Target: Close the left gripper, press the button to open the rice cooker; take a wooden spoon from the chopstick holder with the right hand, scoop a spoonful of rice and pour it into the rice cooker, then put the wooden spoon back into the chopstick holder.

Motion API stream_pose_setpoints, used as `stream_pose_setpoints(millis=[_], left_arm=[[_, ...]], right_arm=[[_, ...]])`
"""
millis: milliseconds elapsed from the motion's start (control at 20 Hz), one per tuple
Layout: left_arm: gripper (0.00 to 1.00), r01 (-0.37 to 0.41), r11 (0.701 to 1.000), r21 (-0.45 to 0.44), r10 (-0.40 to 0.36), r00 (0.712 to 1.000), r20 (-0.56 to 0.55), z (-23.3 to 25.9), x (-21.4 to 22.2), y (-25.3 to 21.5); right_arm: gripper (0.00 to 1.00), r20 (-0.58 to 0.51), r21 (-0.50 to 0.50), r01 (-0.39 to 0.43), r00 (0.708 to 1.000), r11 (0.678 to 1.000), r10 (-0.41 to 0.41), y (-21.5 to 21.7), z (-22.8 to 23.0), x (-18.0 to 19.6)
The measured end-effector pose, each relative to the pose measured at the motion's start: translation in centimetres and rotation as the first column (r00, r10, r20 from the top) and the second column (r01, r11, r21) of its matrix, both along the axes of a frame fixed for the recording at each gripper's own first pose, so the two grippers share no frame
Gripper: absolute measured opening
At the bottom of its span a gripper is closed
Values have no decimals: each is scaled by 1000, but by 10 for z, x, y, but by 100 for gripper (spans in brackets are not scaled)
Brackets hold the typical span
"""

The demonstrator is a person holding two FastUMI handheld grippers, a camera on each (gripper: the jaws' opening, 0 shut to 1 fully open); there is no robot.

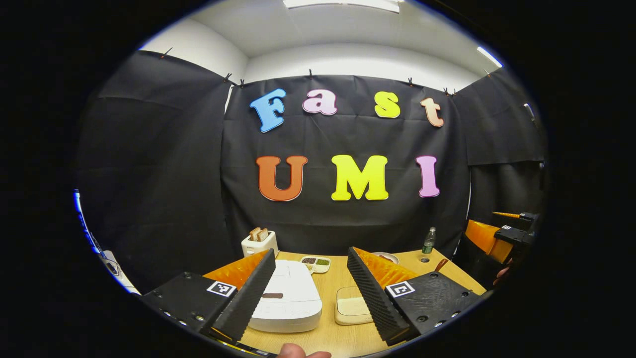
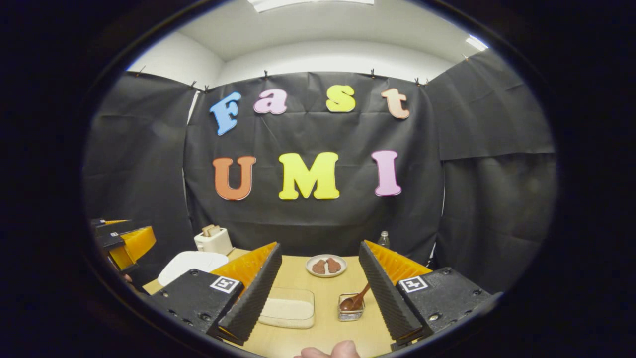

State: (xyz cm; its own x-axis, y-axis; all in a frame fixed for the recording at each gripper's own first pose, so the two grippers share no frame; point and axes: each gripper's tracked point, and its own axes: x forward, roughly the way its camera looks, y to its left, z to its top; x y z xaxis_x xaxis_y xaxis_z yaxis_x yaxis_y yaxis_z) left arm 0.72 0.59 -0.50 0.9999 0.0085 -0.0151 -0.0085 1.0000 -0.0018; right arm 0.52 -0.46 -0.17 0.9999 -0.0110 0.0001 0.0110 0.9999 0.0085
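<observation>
Left hand-held gripper (image 1: pixel 310 293) spread wide above closed white plastic rice cooker (image 1: pixel 287 297); right hand-held gripper (image 2: pixel 318 293) likewise released. Risk: unclosed fingers straddling, missing dark lid button (image 1: pixel 272 296).

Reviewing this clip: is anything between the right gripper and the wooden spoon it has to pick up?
Nothing visible. In the right gripper view the wooden spoon leans in the chopstick holder on the table, just ahead of the open jaws of the right gripper. The rice container sits off to the side, apart from it.
</observation>
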Motion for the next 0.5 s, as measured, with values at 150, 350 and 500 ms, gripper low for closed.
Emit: stream_pose_setpoints(millis=[150, 350, 500], left_arm=[[94, -1, 1000, -1, 1, 1000, -28, -7, 4, 1], [94, -1, 1000, -12, 0, 996, -84, -18, 12, 15], [95, -56, 998, -2, 55, 989, -134, -29, 24, 41]], right_arm=[[100, -12, 2, 3, 1000, 1000, -3, -5, -4, 6], [100, -52, 14, -11, 999, 1000, 12, -8, -16, 19], [100, -66, 11, -22, 998, 1000, 22, -14, -17, 31]])
